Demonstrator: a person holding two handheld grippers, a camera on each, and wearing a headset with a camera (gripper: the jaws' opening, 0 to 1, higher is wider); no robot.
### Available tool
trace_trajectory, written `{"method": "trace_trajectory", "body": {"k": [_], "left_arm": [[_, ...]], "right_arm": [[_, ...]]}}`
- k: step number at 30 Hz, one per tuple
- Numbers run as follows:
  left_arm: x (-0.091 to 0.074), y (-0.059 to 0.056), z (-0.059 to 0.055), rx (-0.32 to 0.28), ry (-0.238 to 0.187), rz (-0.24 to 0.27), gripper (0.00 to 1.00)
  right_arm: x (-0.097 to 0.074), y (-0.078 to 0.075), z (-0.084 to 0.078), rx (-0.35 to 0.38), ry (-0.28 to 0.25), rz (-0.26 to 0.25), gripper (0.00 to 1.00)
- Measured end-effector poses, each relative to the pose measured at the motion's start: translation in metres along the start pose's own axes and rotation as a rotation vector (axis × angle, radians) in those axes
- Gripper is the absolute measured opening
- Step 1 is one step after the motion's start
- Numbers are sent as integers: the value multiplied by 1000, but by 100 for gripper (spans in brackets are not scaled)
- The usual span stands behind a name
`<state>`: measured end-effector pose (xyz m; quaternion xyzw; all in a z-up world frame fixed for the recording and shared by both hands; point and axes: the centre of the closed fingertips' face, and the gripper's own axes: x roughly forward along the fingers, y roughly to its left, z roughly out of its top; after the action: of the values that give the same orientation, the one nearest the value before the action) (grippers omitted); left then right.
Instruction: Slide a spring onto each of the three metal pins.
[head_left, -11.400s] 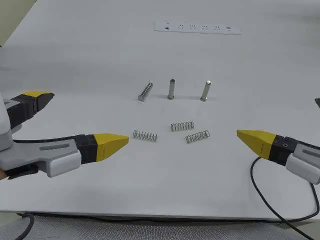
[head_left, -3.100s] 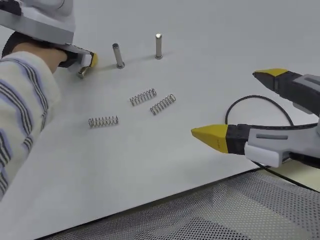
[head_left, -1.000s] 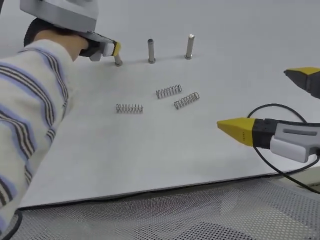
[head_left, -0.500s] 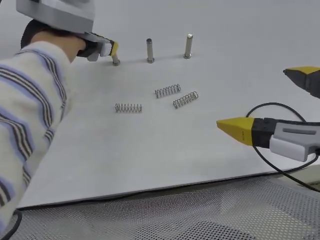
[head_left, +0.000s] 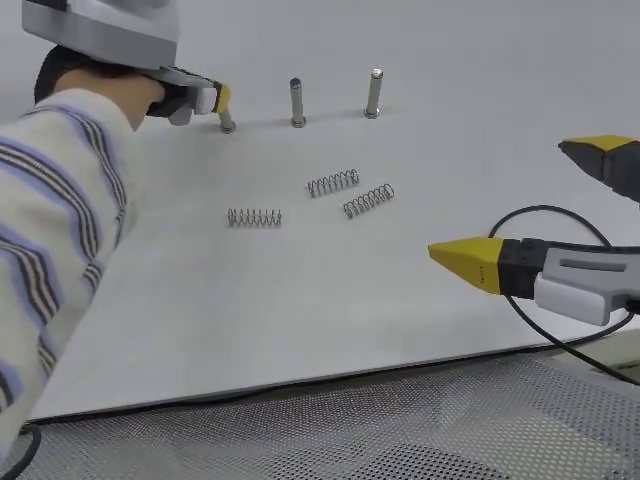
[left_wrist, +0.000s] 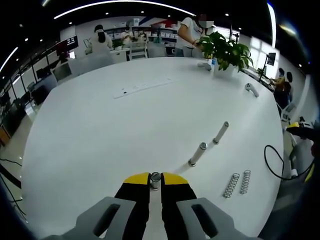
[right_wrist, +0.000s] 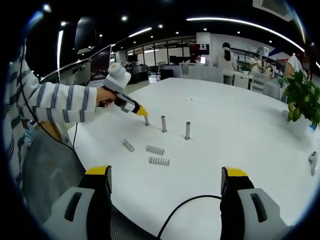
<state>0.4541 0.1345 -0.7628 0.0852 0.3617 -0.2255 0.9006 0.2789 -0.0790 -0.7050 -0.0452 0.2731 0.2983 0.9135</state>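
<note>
Holding the left pin is the step in hand. Your left tool is clamped on its upper end, just left of the middle pin. The left pin's foot looks to be down on the white surface. The right pin stands upright on the middle pin's other side. None of the three carries a spring yet.

All three springs lie flat on the surface, nearer to you than the middle pin. The left spring sits off to its left. The middle spring and right spring lie close together, a little to its right. Your right tool hangs with its jaws wide apart and empty, well to the right of the middle pin and nearer you, over the black cable.

Your grip covers the end a spring would probably have to enter. You will likely need to lift the pin and offer its free end, or move your hold lower.

- Keep the clamp square so the pin does not tip or twist out.
- Mind the middle pin beside your left tool; it would probably topple easily.
- Pinch a spring lightly across its coils near one end, since a hard squeeze may flick it away.
- Line the spring's axis up with the pin before sliding it on.
</note>
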Motion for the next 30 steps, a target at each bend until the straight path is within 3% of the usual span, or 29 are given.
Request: {"method": "trace_trajectory", "body": {"k": [13, 23, 30], "left_arm": [[-5, 0, -1, -20, -35, 4, 0], [-10, -4, 9, -5, -88, 1, 0], [-12, -6, 8, -1, -106, 0, 0]], "right_arm": [[0, 1, -1, -1, 3, 2, 89], [1, 1, 2, 5, -12, 1, 90], [0, 1, 1, 6, -12, 0, 90]]}}
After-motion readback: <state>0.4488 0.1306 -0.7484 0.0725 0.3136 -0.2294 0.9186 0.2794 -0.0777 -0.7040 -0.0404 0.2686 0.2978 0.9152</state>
